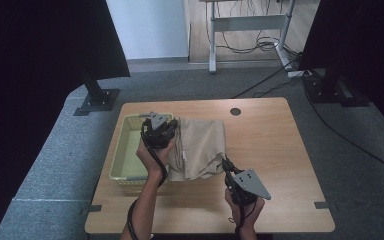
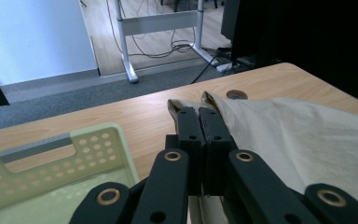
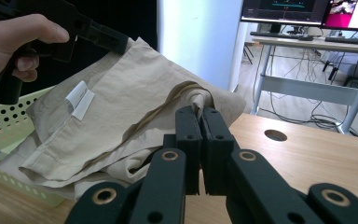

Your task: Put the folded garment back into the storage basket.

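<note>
High view: a beige cloth is held up over the wooden table, just beside a pale green basket, which its left edge overlaps. The left gripper is clamped on the cloth's upper left corner, and the right gripper is clamped on its lower right edge. In the left gripper view, the jaws are seen pressed together with cloth pinched at their tips. In the right gripper view, folded fabric with a white label is gripped between closed jaws.
</note>
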Tool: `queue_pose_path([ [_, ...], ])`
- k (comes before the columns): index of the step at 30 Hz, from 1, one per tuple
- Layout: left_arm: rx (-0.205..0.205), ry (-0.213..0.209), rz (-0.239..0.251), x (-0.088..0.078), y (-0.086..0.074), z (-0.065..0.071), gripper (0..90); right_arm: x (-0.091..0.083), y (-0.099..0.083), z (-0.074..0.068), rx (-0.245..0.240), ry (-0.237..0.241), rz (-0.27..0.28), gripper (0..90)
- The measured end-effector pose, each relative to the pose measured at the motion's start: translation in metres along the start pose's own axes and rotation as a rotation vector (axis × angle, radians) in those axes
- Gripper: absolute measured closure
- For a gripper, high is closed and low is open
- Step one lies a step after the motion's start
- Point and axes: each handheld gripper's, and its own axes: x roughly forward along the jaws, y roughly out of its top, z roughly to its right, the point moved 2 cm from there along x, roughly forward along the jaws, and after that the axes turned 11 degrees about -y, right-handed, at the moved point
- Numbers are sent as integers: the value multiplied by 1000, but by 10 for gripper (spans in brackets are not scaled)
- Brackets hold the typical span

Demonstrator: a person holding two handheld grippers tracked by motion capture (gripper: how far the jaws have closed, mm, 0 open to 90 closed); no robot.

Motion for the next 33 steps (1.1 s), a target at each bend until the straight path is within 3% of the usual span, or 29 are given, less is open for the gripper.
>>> queue_pose_path([
  [14, -16, 27, 1, -12, -2, -17, 886, 9, 3, -14, -6, 23, -3, 869],
  [33, -25, 47, 1, -19, -4, -28, 885, 15, 2, -25, -18, 34, -9, 869],
])
